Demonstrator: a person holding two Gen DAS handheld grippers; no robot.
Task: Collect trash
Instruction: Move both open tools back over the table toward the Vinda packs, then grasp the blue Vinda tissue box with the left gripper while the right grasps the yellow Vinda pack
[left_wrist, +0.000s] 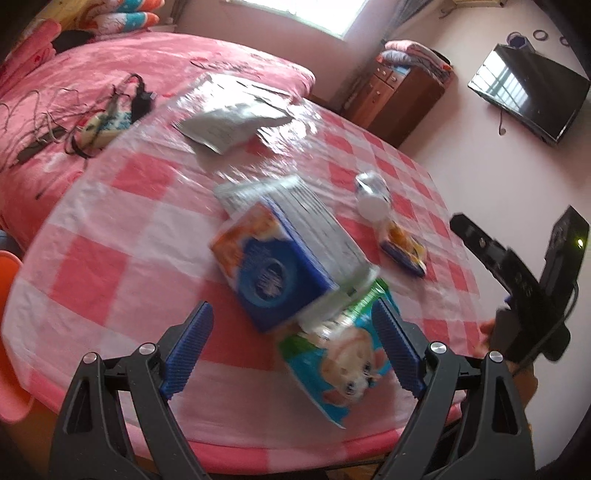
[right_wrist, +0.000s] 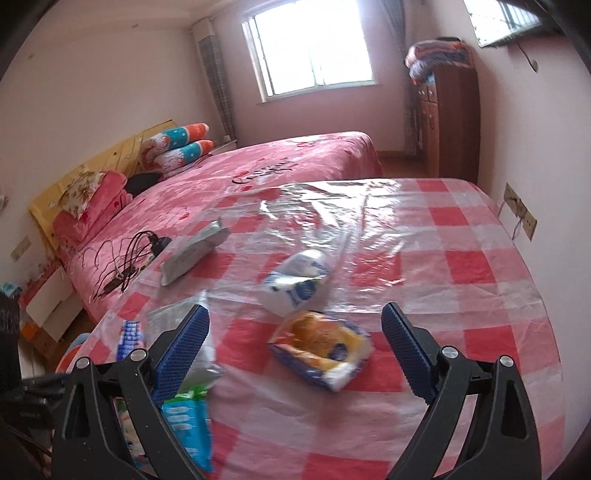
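Several empty wrappers lie on a round table with a pink-and-white checked plastic cover. In the left wrist view, my left gripper is open above a teal puppy-print packet and a blue-and-orange snack bag lying partly over it. A silver foil bag lies farther back. In the right wrist view, my right gripper is open just short of a small orange-and-blue wrapper. A white-and-blue crumpled wrapper lies beyond it. The right gripper body shows at the left view's right edge.
A bed with a pink cover touches the table's far side, with tangled cables and a charger near the table edge. A wooden cabinet and wall-mounted TV stand along the right wall. An orange stool sits at the left.
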